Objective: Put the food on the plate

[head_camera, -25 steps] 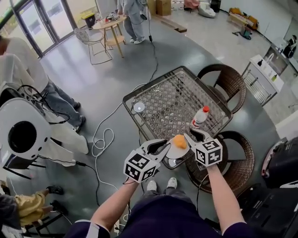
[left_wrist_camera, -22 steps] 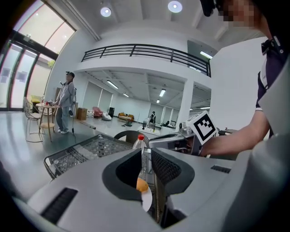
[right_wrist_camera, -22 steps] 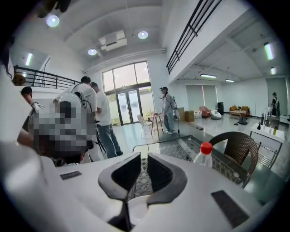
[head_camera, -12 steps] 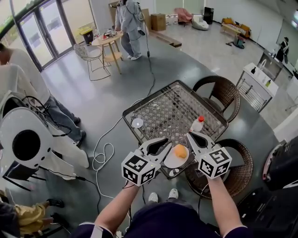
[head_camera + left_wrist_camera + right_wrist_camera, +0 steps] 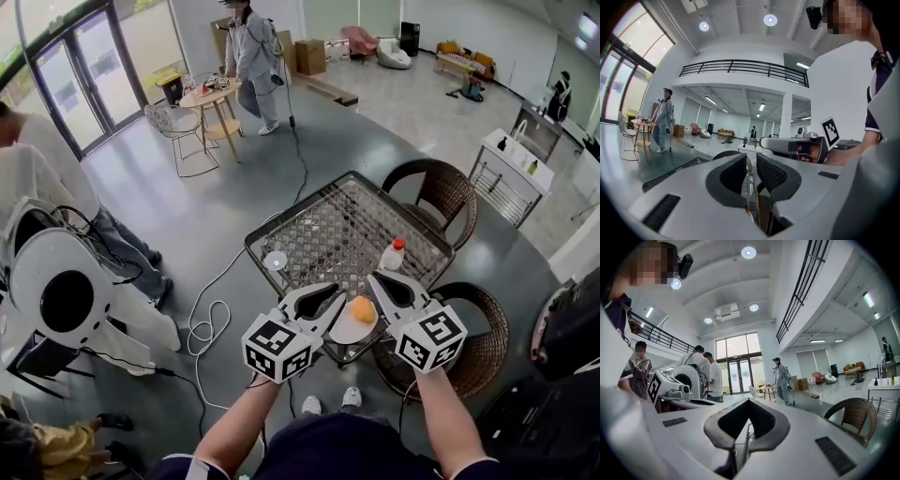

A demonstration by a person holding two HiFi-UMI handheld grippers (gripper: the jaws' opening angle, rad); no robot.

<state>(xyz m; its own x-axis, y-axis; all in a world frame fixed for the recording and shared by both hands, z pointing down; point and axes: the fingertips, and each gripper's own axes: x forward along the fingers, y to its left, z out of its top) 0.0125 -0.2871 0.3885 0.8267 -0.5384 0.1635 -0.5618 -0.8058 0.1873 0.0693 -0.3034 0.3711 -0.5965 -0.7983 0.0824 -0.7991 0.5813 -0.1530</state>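
Orange food (image 5: pixel 363 308), one; white plate (image 5: pixel 343 332), one

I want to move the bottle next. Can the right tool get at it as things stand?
Probably yes. The bottle stands upright just beyond the right tool, and nothing shows between them; the plate lies to the side. But the jaws are shut and must open first.

left gripper (image 5: pixel 336 302): lifted higher above the table (image 5: pixel 337 225) | right gripper (image 5: pixel 373 279): lifted too, clear of the food (image 5: pixel 363 308) | its jaws: gone from apart to closed, empty
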